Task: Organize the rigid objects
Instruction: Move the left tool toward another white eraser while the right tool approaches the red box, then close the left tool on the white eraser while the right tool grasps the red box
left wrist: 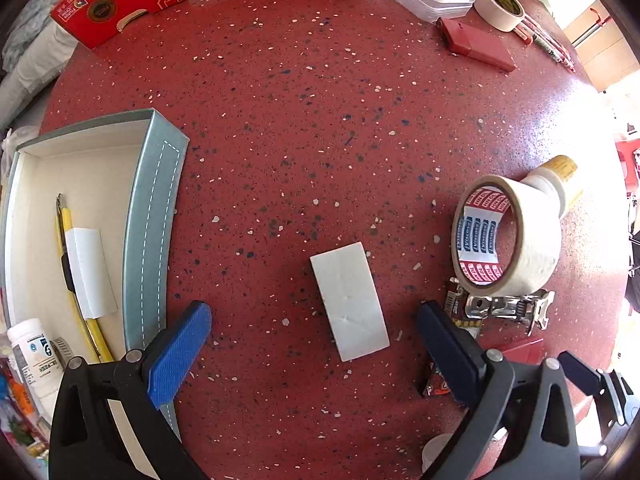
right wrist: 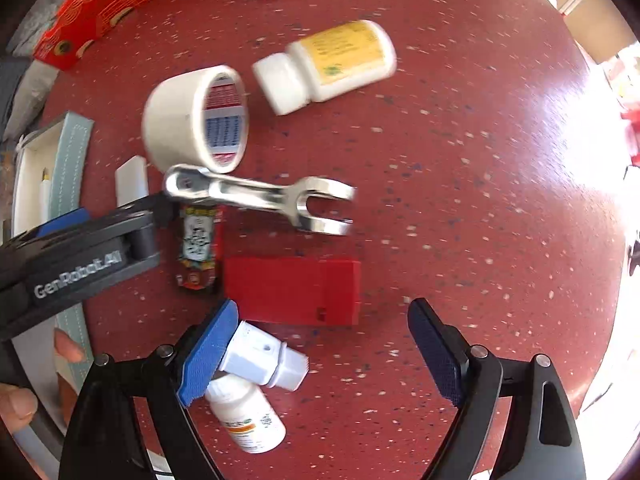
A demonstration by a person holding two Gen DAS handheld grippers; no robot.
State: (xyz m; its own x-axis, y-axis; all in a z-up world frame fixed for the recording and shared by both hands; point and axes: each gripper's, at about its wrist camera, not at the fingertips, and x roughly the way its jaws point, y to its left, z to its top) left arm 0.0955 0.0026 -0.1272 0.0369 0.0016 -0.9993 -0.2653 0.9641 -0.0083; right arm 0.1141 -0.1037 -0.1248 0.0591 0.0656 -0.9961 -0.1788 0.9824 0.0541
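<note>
Where speckled red tabletop [left wrist: 304, 100] spreads, flat white block [left wrist: 349, 300] lies.

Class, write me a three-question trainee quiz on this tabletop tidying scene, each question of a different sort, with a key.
1. True or false: the left gripper is shut on the white block.
2. Which lies inside the grey box? A) yellow-handled tool B) metal tool C) tape roll
3. Fill in: the bottle with the yellow label lies on its ____.

Key: 1 false, the jaws stand open around the block; 2 A; 3 side.
</note>
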